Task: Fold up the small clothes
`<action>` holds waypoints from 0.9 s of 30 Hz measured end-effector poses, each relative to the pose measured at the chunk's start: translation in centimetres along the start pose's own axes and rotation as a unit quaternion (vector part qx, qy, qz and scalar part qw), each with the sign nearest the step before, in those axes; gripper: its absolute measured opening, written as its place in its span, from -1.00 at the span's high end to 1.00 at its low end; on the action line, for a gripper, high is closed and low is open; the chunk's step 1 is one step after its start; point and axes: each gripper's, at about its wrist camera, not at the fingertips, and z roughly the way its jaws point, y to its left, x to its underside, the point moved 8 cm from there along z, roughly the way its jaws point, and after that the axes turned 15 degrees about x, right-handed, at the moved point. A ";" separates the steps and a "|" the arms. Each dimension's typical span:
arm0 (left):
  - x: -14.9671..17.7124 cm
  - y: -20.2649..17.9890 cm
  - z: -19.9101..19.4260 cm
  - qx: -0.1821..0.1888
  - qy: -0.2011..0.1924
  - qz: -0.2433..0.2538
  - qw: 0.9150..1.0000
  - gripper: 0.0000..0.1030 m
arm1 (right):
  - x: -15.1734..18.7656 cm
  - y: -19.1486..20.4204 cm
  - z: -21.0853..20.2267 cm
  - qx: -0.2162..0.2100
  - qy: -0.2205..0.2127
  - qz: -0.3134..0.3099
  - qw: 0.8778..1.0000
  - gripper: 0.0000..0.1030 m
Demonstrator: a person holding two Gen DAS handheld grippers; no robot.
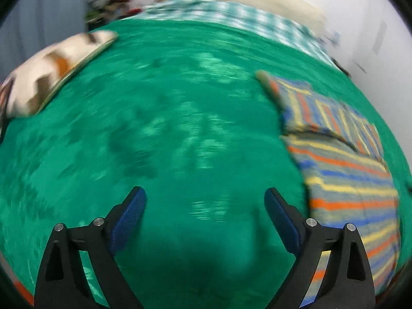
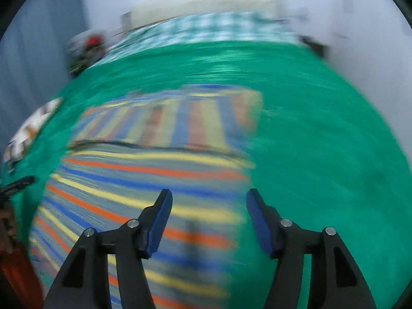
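Observation:
A small striped garment in grey, blue, orange and yellow lies flat on the green bed cover, with its far part folded over. In the left wrist view it lies to the right of my left gripper, which is open, empty and above bare cover. In the right wrist view the garment fills the lower left. My right gripper is open and empty above the garment's right edge. Both views are blurred by motion.
A white and brown patterned cloth lies at the left of the cover; it also shows in the right wrist view. A teal checked sheet covers the far end of the bed. Dark clutter with a red item sits at the far left corner.

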 end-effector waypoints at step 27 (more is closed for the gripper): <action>-3.1 4.6 6.5 -0.054 -0.012 0.004 0.998 -0.99 | 8.6 -12.9 5.2 0.153 0.070 0.143 0.975 -0.83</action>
